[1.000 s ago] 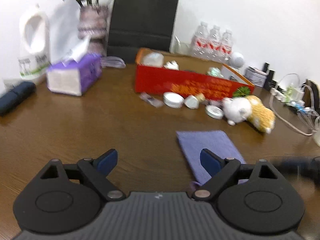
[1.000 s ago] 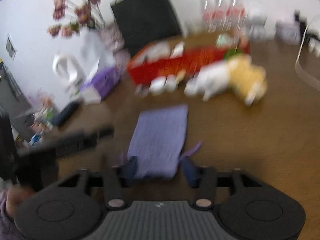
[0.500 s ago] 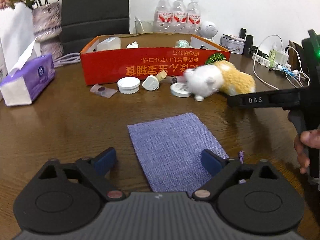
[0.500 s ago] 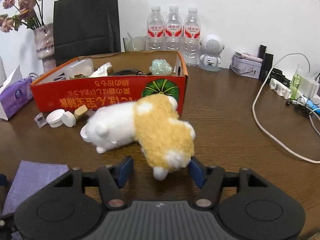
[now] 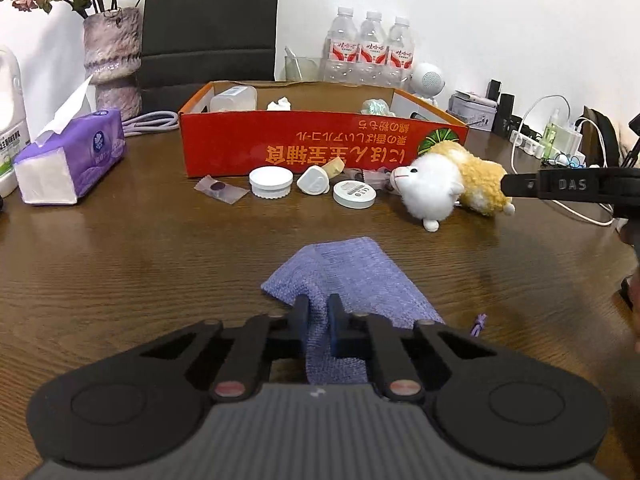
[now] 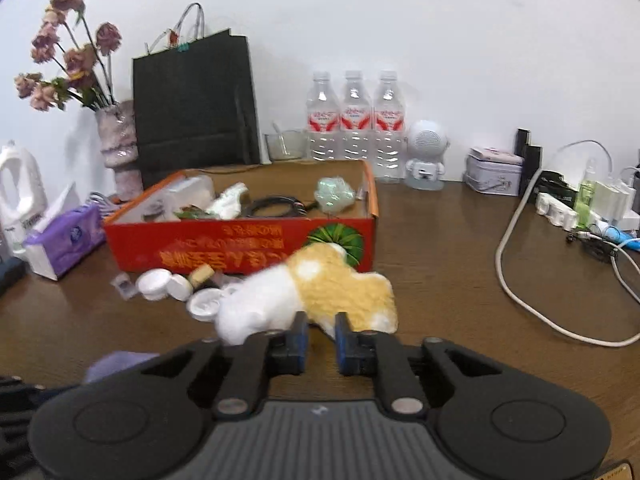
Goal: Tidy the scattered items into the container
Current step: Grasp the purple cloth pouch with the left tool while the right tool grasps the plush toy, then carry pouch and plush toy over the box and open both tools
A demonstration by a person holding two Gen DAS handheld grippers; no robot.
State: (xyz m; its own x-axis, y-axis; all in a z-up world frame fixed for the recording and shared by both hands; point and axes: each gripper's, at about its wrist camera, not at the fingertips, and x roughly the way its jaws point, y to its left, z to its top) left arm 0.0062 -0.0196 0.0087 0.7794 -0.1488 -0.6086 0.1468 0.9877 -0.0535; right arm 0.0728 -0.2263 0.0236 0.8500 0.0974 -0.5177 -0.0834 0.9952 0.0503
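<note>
- Left tongs have just been closing and now pinch the near edge of the purple pouch, cloth bunched up between the pads.
- Pouch lies on the desk, well short of the red box.
- Right tongs have just been closing too; the pads stand nearly together with the plush toy at their tips. Looks like they nip its fur, though blur hides how much.
- Toy sits right beside the box's front wall; the box already holds a cable, a bottle and wrappers.
- Small lids and a sachet lie scattered on the desk along the box front, not yet tidied.
- Risk one: the pouch is held by a thin fold only, so it could slide out on the lift, or its drawstring could drag.
- Risk two: a shallow bite on soft fur may let the toy drop short of the box.
- Risk three: the swinging toy could knock the lids across the desk, since they lie close by.
- Risk four: both hands head for one box and could collide.
</note>
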